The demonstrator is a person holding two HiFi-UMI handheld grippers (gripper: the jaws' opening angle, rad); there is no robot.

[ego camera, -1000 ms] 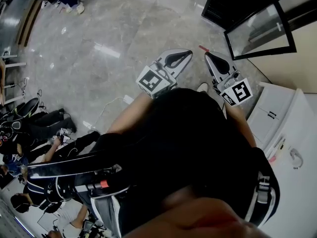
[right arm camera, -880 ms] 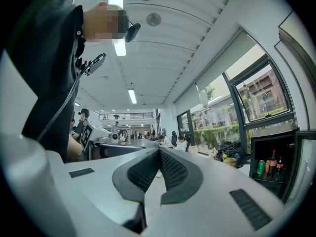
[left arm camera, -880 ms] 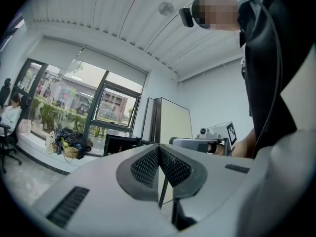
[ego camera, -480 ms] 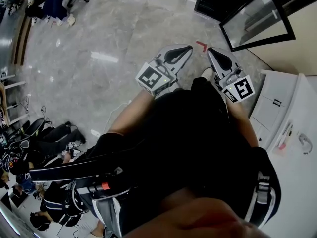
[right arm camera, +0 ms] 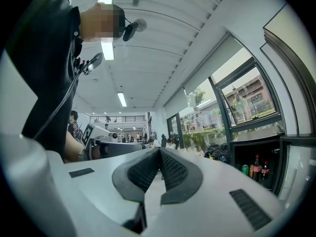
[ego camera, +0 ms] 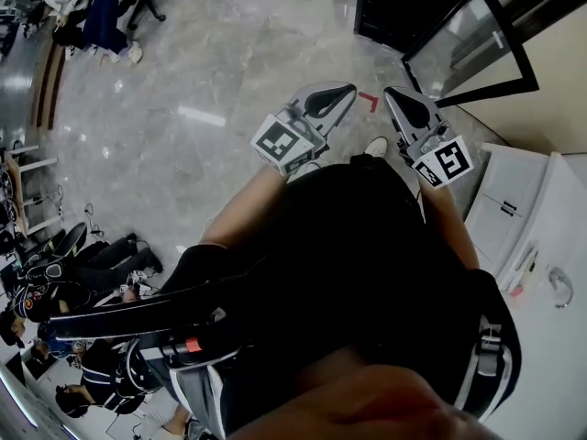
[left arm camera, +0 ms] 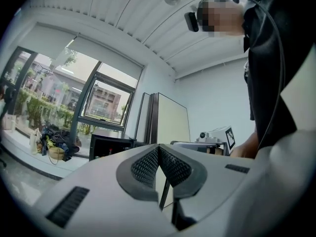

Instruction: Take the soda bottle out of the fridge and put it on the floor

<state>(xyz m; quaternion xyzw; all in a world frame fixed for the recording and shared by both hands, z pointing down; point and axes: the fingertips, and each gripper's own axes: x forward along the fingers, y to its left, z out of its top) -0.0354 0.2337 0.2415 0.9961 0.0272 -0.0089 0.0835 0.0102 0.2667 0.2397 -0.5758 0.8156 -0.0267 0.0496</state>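
Soda bottles [right arm camera: 257, 166], two dark ones with red at the top, are seen upright and side by side on a shelf inside the fridge [right arm camera: 239, 154]. A green can [right arm camera: 244, 169] stands just beside them. Which of the two bottles is the task's own cannot be told. The fridge is a dark cabinet, and in the head view its glass door [ego camera: 472, 49] is swung open over the grey marble floor [ego camera: 229, 62]. A red tape corner [ego camera: 370, 101] is stuck to the floor in front of it. Both grippers are held well apart from the fridge, side by side ahead of the person's black-clad torso. The left gripper [left arm camera: 158, 147] is pressed together, its ribbed pads meeting at the tip with nothing between them. The right gripper [right arm camera: 159, 150] is likewise closed on nothing. A white cabinet [ego camera: 523, 200] is seen at the person's right.
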